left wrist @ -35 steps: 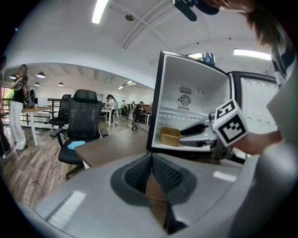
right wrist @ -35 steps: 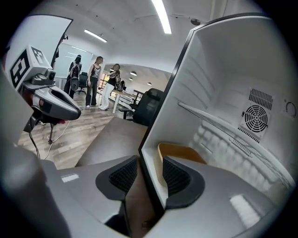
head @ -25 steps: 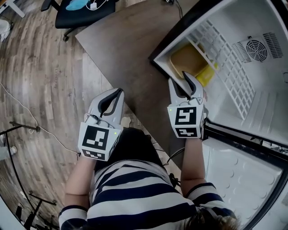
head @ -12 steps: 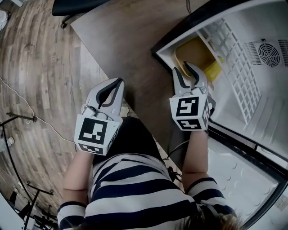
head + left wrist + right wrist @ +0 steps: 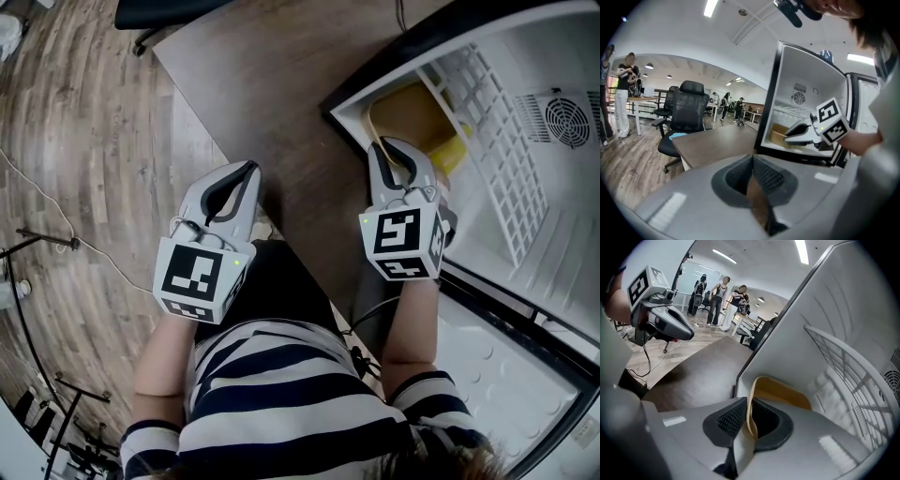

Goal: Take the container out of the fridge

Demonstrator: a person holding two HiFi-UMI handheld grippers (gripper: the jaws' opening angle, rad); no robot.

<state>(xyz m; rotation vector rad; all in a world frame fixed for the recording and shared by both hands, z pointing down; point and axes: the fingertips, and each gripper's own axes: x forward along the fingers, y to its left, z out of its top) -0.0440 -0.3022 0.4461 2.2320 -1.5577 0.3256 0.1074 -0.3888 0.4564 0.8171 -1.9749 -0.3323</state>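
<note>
Beside the brown wooden desk [image 5: 272, 84], the left hand-held gripper [image 5: 246, 172] hangs with jaws together, empty. Right of it, the right hand-held gripper [image 5: 399, 154] is closing its jaws on the near rim of the tan plastic container [image 5: 412, 112] inside the open white fridge [image 5: 562, 56].

The container [image 5: 412, 112] is mustard yellow, the fridge [image 5: 506, 56] white, the shirt [image 5: 272, 394] striped navy and white.

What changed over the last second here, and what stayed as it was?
The right claw, wide open before, edged forward, and its jaws are closing on the near wall of the container, which stands between them. The left claw stayed shut and empty. The container still sits in the fridge.
</note>
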